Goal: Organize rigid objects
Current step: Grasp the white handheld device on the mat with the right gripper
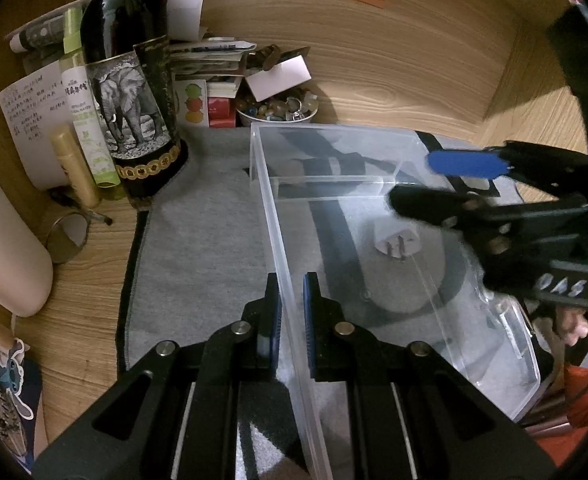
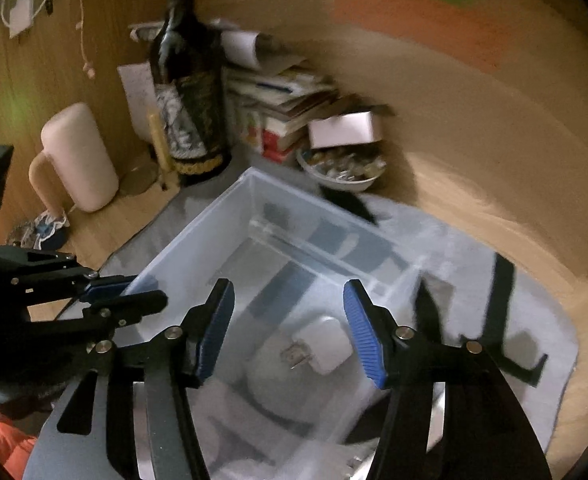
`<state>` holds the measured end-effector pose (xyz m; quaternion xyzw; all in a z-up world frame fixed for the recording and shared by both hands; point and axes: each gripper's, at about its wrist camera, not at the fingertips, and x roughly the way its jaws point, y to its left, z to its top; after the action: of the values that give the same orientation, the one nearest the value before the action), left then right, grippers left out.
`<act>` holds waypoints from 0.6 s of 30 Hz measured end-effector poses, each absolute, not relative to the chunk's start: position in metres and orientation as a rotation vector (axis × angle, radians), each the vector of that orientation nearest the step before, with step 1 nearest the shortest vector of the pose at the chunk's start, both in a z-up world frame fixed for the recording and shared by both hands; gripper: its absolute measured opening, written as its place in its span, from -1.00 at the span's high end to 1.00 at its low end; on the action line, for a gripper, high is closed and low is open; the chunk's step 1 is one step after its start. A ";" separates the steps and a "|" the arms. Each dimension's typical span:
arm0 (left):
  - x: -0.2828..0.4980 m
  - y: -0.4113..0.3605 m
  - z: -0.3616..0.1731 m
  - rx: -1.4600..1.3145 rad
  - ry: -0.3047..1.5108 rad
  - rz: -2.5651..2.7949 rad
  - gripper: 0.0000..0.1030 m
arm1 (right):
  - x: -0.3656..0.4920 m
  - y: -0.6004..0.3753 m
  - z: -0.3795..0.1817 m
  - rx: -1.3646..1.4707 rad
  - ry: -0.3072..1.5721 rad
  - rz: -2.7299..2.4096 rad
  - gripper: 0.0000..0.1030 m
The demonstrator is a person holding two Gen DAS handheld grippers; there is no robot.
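White charger plug (image 2: 321,344) already down in clear bin (image 1: 373,133), left gripper (image 1: 292,292) clamped on its side wall, right gripper (image 2: 288,334) spread empty overhead; further items unseen.

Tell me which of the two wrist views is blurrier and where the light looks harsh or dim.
Right wrist view: smeared throughout, the bottle and the clear box soft. Left wrist view: mostly sharp, only the right gripper blurred; bright patch on the wooden wall, dark corners, fisheye bending.
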<state>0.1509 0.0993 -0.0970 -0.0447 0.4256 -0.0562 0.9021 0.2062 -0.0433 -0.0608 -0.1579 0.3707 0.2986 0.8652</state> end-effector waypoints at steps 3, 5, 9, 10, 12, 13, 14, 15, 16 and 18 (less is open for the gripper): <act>0.151 0.099 -0.097 -0.089 0.880 -0.117 0.81 | 0.206 -0.065 -0.051 -0.310 0.748 0.571 -0.05; 0.151 0.099 -0.097 -0.088 0.880 -0.118 0.81 | 0.206 -0.081 -0.048 -0.294 0.736 0.525 -0.05; 0.151 0.098 -0.097 -0.088 0.881 -0.118 0.81 | 0.209 -0.113 -0.047 -0.256 0.744 0.432 -0.05; 0.151 0.098 -0.097 -0.088 0.881 -0.118 0.81 | 0.210 -0.122 -0.049 -0.250 0.750 0.403 -0.05; 0.151 0.098 -0.097 -0.087 0.879 -0.117 0.81 | 0.213 -0.138 -0.055 -0.234 0.774 0.356 -0.05; 0.151 0.098 -0.097 -0.087 0.879 -0.116 0.81 | 0.214 -0.145 -0.060 -0.223 0.790 0.334 -0.05; 0.150 0.097 -0.097 -0.087 0.879 -0.116 0.81 | 0.214 -0.153 -0.066 -0.211 0.810 0.316 -0.05; 0.151 0.097 -0.097 -0.087 0.879 -0.116 0.81 | 0.215 -0.159 -0.072 -0.205 0.828 0.300 -0.05; 0.151 0.097 -0.097 -0.087 0.880 -0.116 0.81 | 0.215 -0.165 -0.079 -0.197 0.843 0.283 -0.05; 0.150 0.097 -0.098 -0.085 0.881 -0.115 0.81 | 0.215 -0.174 -0.090 -0.169 0.879 0.273 -0.05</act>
<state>0.1504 0.0971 -0.0976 -0.0413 0.4260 -0.0557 0.9021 0.2151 -0.1738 -0.0901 -0.0814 0.4234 0.1318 0.8926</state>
